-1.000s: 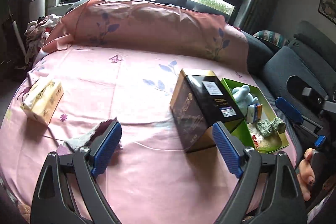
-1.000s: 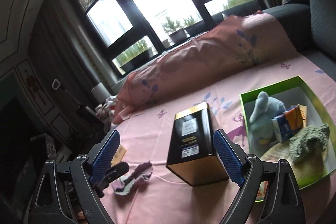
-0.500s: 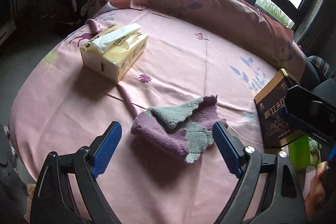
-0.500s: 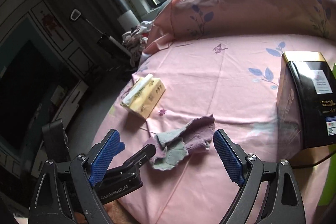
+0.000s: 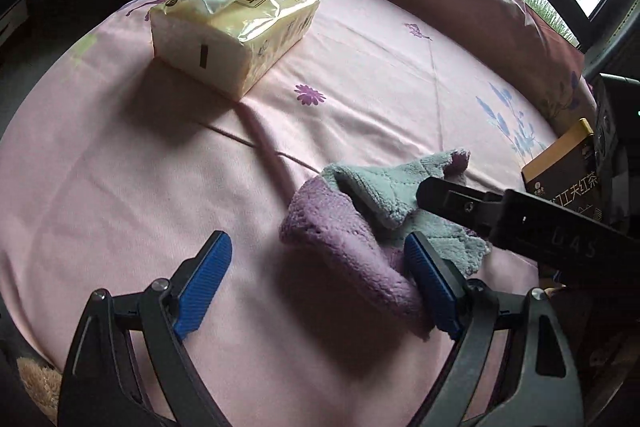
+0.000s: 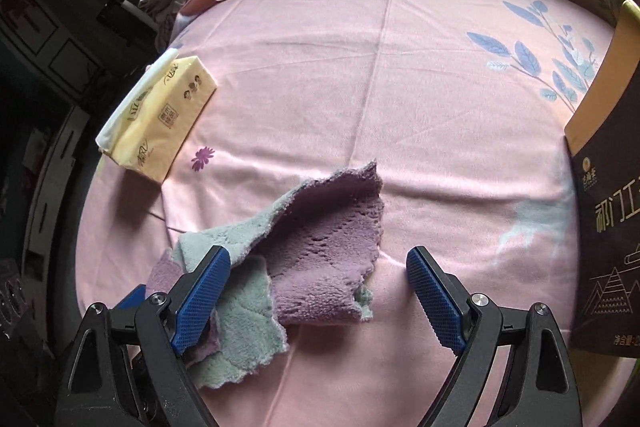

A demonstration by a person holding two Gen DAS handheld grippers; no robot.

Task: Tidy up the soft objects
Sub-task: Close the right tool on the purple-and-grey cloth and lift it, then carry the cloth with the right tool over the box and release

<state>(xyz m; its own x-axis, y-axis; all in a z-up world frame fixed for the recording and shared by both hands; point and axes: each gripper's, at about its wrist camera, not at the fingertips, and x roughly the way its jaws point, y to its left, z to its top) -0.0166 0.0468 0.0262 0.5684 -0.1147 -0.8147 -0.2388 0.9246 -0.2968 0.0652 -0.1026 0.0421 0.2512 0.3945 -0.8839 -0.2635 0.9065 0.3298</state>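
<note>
Crumpled purple-and-grey fleece cloth (image 5: 360, 227) (nubby pile, scalloped stitched edges) lies in loose folds on the smooth pink printed sheet (image 5: 140, 187), between the soft yellow plastic-wrapped tissue pack (image 5: 236, 27) and the rigid dark box with gold edging (image 6: 608, 187). Left gripper (image 5: 320, 283) stands spread, its ribbed blue right pad beside the purple fold, nothing pinched. Right gripper (image 6: 316, 299) is spread too, its 2 pads straddling the cloth's near edge.
</note>
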